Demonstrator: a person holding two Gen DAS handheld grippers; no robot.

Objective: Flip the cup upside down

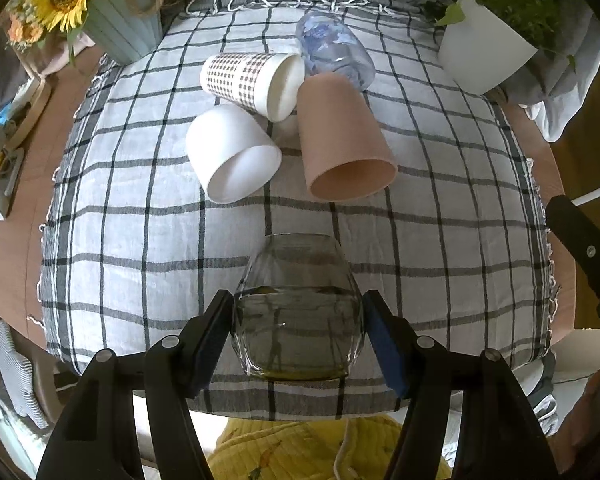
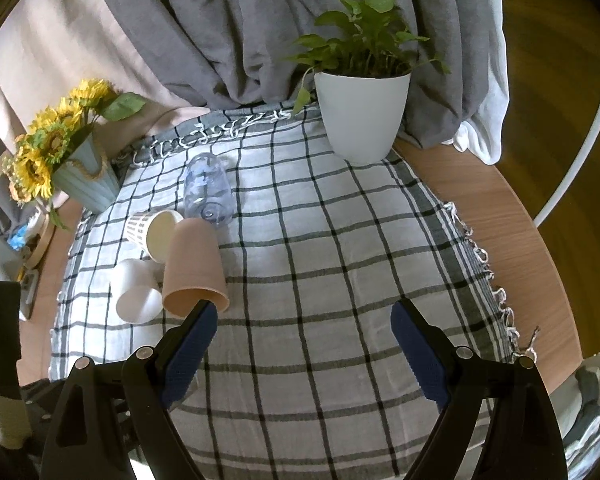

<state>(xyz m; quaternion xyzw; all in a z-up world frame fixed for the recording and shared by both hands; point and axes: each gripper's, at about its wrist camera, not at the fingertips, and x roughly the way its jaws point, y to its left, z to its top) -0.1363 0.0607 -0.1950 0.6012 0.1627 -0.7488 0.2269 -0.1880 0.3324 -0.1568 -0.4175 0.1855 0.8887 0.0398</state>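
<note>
My left gripper [image 1: 298, 312] is shut on a clear smoky glass cup [image 1: 298, 312], its thick base toward the camera and its mouth pointing away, held over the near part of the checked cloth [image 1: 140, 240]. Several cups lie on their sides mid-cloth: a pink cup [image 1: 342, 136], a white cup [image 1: 230, 152], a patterned paper cup [image 1: 252, 80] and a clear bluish plastic cup [image 1: 334, 50]. My right gripper [image 2: 304, 328] is open and empty above the cloth [image 2: 320, 240], just right of the pink cup [image 2: 194, 264]. The white cup [image 2: 136, 288], paper cup [image 2: 154, 232] and clear cup [image 2: 208, 188] show there too.
A sunflower vase [image 1: 120, 20] stands at the cloth's far left and a white potted plant [image 1: 484, 48] at the far right. Grey curtains [image 2: 260, 40] hang behind. The wooden table edge [image 2: 500, 220] curves on the right. Clutter lies at the left edge [image 1: 4, 140].
</note>
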